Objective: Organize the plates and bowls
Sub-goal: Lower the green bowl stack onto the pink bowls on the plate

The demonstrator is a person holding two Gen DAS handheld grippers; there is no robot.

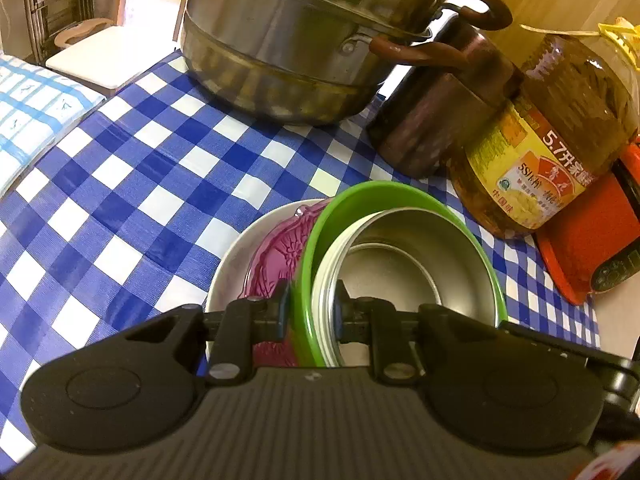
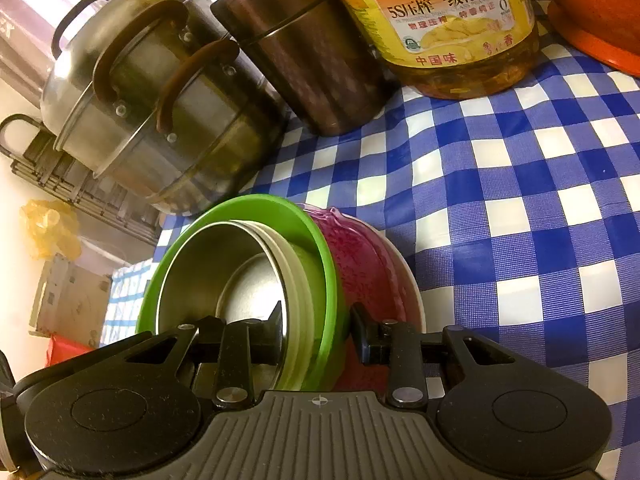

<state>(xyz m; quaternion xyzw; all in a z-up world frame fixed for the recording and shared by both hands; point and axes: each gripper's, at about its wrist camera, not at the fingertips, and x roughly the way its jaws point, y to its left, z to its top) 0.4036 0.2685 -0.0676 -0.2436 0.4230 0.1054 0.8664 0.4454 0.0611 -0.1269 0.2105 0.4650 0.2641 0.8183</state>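
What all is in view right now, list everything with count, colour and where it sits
Green bowl: one, green, top of the nested stack, tilted.
Steel bowl: one, silver, inside the green bowl.
Purple bowl: one, purple, under the green bowl.
White plate: one, white, bottom of the stack.
Steamer pot: one, steel, brown handles, behind the stack.
Canister: one, brown, beside the pot.
Oil jug: one, amber, yellow label, beside the canister.
Tablecloth: one, blue-white check.
Left gripper: black, shut on the green bowl's rim.
Right gripper: black, shut on the same rim.
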